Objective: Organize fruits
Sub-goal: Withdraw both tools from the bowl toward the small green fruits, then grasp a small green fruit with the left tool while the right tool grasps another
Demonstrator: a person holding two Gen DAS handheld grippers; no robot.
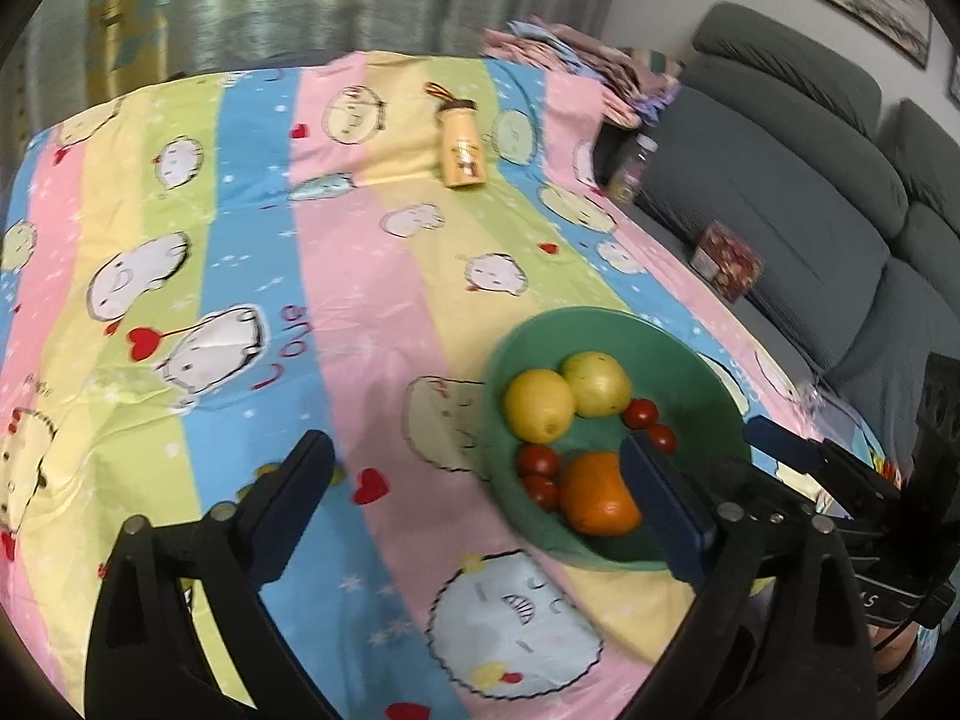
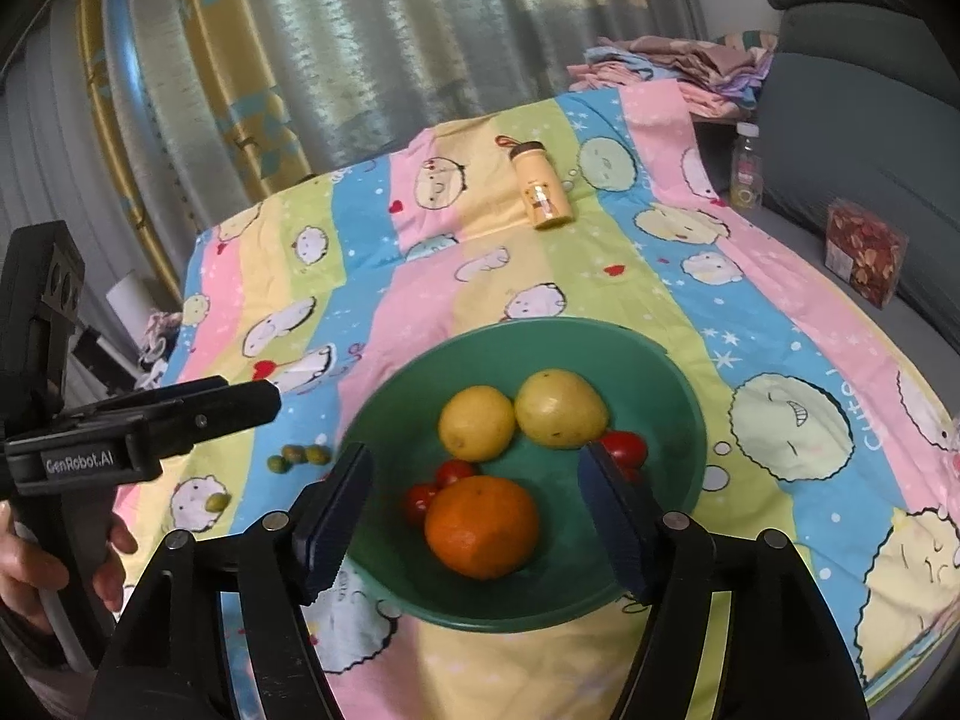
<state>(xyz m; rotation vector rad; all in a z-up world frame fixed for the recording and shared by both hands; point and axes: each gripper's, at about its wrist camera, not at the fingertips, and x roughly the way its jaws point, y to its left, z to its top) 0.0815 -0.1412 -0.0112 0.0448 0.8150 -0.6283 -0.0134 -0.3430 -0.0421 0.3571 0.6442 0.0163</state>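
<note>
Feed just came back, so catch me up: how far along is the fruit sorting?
Mostly done: the green bowl holds an orange, two yellow fruits and small red tomatoes. In hand: nothing; the left gripper and right gripper are both open. Left: small green fruits on the tablecloth.

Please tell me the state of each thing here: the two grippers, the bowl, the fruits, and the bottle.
Left gripper: open, empty, above the cloth.
Right gripper: open, empty, over the bowl.
Bowl: upright on the cloth, holding fruit.
Orange: in the bowl, not gripped.
Lemon: in the bowl.
Pear: in the bowl, touching the lemon.
Tomatoes: in the bowl.
Green fruits: outside the bowl, on the cloth.
Bottle: lying down, capped.
</note>
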